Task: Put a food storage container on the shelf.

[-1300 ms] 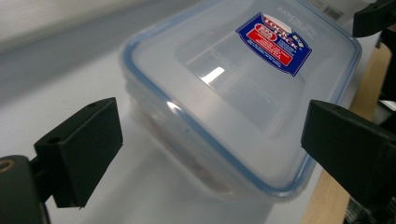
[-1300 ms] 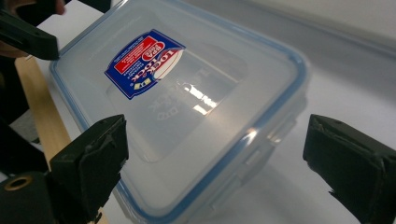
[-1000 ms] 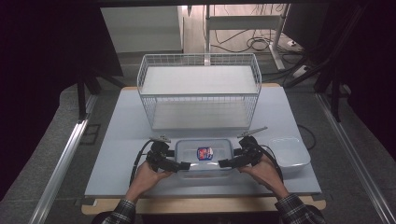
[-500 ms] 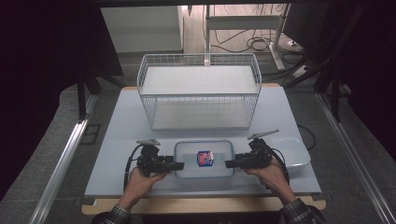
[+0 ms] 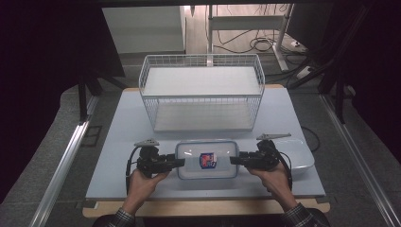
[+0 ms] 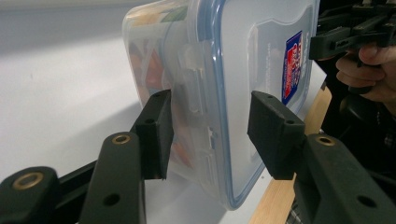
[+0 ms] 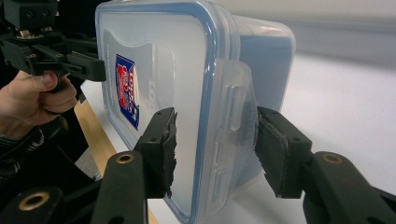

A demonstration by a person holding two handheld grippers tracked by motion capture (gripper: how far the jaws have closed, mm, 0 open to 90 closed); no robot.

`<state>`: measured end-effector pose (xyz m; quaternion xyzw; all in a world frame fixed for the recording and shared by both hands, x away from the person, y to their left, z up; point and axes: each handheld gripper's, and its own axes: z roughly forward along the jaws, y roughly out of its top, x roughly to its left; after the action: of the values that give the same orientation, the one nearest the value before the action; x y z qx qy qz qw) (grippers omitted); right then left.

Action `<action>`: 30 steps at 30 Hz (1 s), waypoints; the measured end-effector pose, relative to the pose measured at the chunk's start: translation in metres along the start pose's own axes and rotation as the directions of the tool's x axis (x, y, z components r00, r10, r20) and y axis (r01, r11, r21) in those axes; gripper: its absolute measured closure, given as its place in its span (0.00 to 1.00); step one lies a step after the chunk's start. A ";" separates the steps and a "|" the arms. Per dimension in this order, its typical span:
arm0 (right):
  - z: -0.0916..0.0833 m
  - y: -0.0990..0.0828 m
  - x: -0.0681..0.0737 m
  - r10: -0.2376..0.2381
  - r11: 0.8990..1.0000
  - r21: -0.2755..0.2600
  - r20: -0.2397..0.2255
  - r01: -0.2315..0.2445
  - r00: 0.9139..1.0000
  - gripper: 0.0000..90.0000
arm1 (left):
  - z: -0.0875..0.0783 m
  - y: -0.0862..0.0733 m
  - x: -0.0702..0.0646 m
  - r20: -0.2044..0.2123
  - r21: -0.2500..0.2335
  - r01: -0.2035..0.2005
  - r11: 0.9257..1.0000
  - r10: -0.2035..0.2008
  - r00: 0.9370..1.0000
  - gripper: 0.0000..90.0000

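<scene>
A clear plastic food container (image 5: 206, 161) with a blue-rimmed lid and a red and blue label is gripped at its two short ends near the table's front. My left gripper (image 5: 180, 162) clamps the left end, one pad under the base and one on the lid, beside the latch (image 6: 191, 79). My right gripper (image 5: 234, 161) clamps the right end the same way. Both pairs of jaws have just been closing with the container (image 6: 243, 70) between them. From the right gripper (image 7: 212, 144) I see the lid (image 7: 154, 70) and the left gripper (image 7: 46, 51) beyond it.
A white wire basket (image 5: 202, 90) stands at the back of the pale table (image 5: 118, 123). A shallow white tray (image 5: 302, 158) lies just right of the right hand. The wooden front edge (image 5: 203, 207) runs close below the hands.
Both grippers have closed from wide open onto the container's ends. The hands and the container have shifted slightly toward the person and up.
</scene>
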<state>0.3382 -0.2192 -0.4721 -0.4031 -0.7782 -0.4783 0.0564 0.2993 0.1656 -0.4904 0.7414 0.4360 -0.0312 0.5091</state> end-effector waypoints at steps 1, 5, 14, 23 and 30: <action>-0.001 0.002 0.002 -0.007 1.000 -0.007 0.001 0.007 1.000 0.56 | -0.002 0.003 -0.002 -0.003 -0.006 -0.010 1.000 0.010 1.000 0.57; -0.008 0.016 0.009 -0.054 0.998 -0.037 0.007 0.054 0.999 0.56 | -0.009 0.013 -0.006 -0.016 -0.018 -0.033 0.999 0.033 0.999 0.56; -0.013 0.043 0.016 -0.096 0.992 -0.079 0.007 0.097 0.995 0.56 | -0.024 0.051 -0.014 -0.067 -0.044 -0.084 0.995 0.081 0.994 0.55; -0.029 0.083 0.022 -0.117 0.982 -0.147 0.004 0.117 0.993 0.56 | -0.041 0.090 -0.016 -0.017 -0.101 -0.099 0.990 0.098 0.995 0.59; -0.036 0.117 0.027 -0.147 0.973 -0.178 0.019 0.148 0.989 0.56 | -0.049 0.118 -0.014 -0.019 -0.120 -0.113 0.986 0.112 0.994 0.59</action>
<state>0.3888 -0.2061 -0.3584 -0.3491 -0.7600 -0.5479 -0.0180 0.3515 0.1834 -0.3745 0.7328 0.3978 0.0287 0.5513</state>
